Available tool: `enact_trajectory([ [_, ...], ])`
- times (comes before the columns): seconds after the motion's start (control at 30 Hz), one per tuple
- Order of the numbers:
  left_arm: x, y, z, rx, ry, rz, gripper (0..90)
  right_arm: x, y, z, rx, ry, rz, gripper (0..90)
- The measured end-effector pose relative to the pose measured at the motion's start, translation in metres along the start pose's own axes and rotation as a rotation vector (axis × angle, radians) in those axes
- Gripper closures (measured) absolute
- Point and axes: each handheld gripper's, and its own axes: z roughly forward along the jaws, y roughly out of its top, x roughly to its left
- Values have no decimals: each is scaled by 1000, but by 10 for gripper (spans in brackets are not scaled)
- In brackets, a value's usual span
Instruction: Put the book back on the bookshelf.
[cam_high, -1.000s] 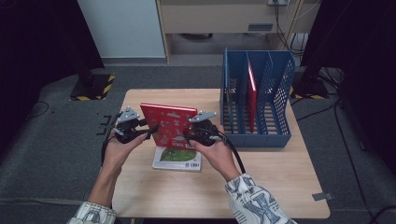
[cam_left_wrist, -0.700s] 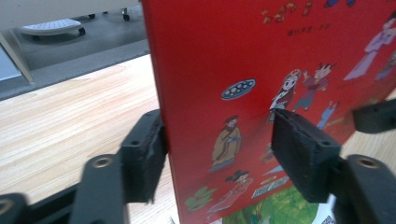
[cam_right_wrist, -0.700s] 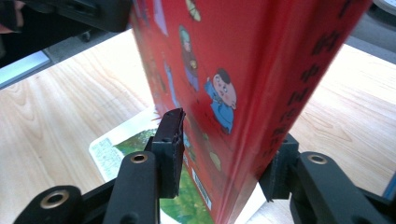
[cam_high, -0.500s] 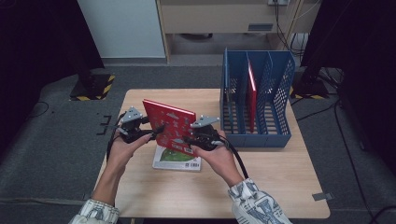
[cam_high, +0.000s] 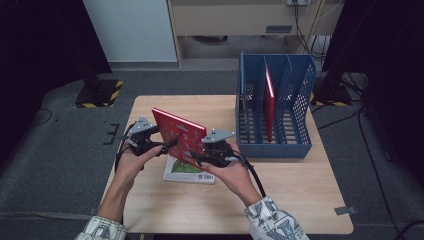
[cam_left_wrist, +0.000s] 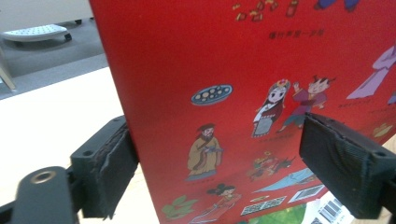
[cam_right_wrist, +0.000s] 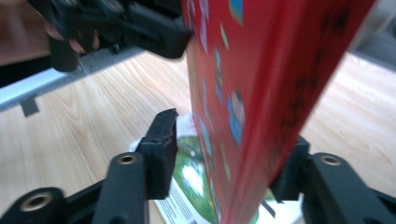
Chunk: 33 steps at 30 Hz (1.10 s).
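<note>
A red picture book stands tilted on edge above the table, between my two grippers. My left gripper is at its left end. In the left gripper view the cover slants between wide jaws that have just been opening, and the pads do not press it. My right gripper is at the book's lower right. Its jaws have just opened further: the near pad stands apart from the cover, and the far pad is hidden behind the book. A green and white book lies flat underneath.
A blue slotted file rack stands at the table's right rear with another red book upright in a middle slot. Bare wooden tabletop lies in front of the rack. Dark floor surrounds the table.
The red book has turned from nearly facing the camera to a slant, its right end sinking toward the right gripper. The left jaws have spread. Both hands stayed in place.
</note>
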Motion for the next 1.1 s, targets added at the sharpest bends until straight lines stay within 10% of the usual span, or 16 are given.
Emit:
enact_trajectory([
  [0.33,-1,0,0,1,8,9,125,1,14,0,-67,34,-53,302],
  [0.7,-5,2,6,0,-17,23,128,-5,20,-10,-99,21,-50,628],
  [1.1,-7,0,10,-15,-23,13,84,-10,26,-13,-120,33,-33,704],
])
